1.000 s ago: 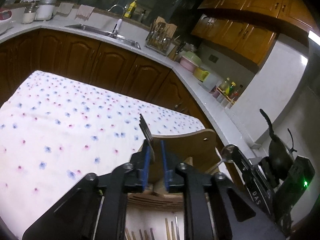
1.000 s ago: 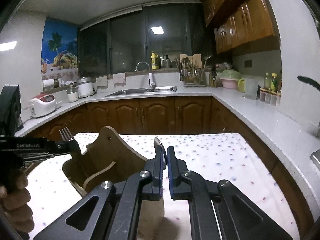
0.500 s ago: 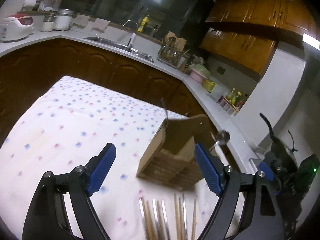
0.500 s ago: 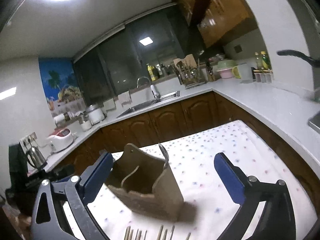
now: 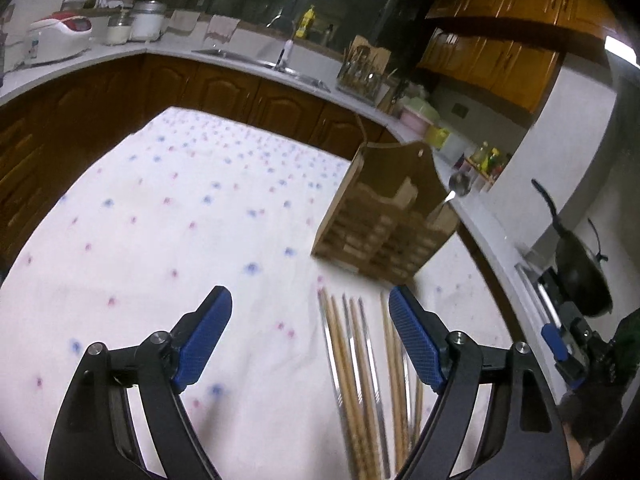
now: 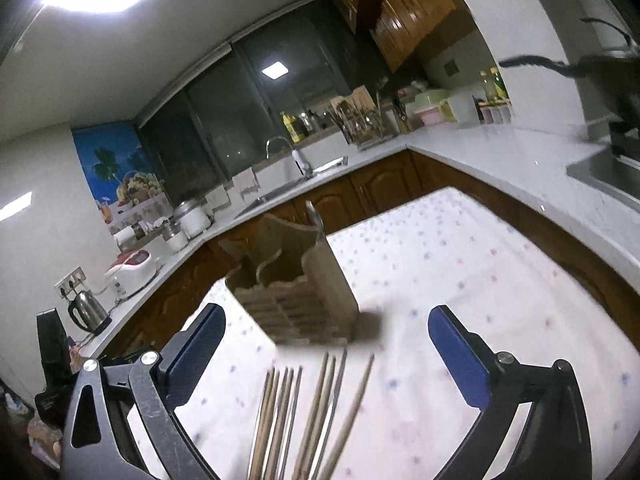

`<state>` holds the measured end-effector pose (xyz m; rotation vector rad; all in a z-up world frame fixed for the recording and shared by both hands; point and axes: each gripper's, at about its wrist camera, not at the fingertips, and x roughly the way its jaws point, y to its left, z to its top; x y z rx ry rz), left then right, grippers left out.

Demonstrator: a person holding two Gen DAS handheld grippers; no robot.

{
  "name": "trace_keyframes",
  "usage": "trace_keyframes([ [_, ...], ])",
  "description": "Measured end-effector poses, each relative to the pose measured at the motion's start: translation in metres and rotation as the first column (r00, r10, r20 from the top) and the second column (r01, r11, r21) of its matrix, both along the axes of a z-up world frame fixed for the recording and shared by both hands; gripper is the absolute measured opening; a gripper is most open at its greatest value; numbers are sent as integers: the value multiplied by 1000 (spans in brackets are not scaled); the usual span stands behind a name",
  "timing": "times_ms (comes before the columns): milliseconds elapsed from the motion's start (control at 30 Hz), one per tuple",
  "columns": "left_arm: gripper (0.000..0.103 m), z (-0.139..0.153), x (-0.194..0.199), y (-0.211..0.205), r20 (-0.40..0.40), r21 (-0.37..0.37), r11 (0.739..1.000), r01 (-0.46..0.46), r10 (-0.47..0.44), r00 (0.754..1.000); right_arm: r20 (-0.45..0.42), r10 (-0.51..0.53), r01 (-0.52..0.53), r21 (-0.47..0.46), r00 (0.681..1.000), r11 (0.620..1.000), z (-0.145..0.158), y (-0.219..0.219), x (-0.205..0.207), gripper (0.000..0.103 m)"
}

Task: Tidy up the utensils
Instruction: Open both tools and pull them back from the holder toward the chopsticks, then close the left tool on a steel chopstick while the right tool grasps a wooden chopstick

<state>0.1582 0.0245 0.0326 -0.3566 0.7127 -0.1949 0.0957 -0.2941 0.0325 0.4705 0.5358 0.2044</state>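
Note:
A wooden utensil holder (image 5: 384,216) stands upright on the flowered tablecloth (image 5: 160,232). It also shows in the right wrist view (image 6: 296,292). A fork (image 6: 314,216) stands in it, and a spoon (image 5: 458,186) sticks out on its far side. Several chopsticks, wood and metal, (image 5: 360,376) lie flat in front of the holder, also seen from the right wrist (image 6: 308,416). My left gripper (image 5: 310,344) is open and empty above the cloth, left of the chopsticks. My right gripper (image 6: 326,356) is open and empty above the chopsticks.
Dark wooden cabinets and a white counter (image 5: 240,56) wrap around the table, with a sink (image 6: 288,188), a dish rack (image 5: 362,76), a rice cooker (image 5: 56,40) and a kettle (image 6: 86,312). A black pan (image 5: 580,280) stands at the right.
Both grippers opened and pulled back from the holder. The fork and spoon they held now stand in the holder. The chopsticks have come into view.

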Motion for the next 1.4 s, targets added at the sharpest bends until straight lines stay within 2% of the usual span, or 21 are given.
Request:
trace_keyframes([
  [367, 83, -16, -22, -2, -44, 41, 999, 5, -3, 999, -82, 17, -18, -14, 996, 1000, -25, 9, -32, 102],
  [867, 83, -34, -12, -14, -127, 101, 995, 18, -5, 992, -159, 39, -47, -48, 986, 998, -45, 21, -26, 101],
  [967, 83, -39, -5, -20, -152, 126, 992, 31, -11, 988, -172, 42, -54, -65, 984, 996, -47, 23, -21, 96],
  [1100, 83, -46, 9, -29, -190, 135, 989, 59, -32, 981, -205, 43, -59, -75, 978, 995, -53, 25, -9, 83],
  [1167, 82, -49, 17, -34, -206, 144, 987, 67, -36, 978, -226, 45, -66, -83, 973, 994, -57, 26, -3, 79],
  [1233, 82, -52, 26, -40, -218, 155, 985, 76, -41, 975, -250, 50, -74, -91, 967, 993, -62, 29, 5, 71],
  [1400, 73, -59, 50, -53, -247, 187, 977, 104, -55, 967, -305, 61, -95, -97, 950, 991, -76, 33, 26, 54],
])
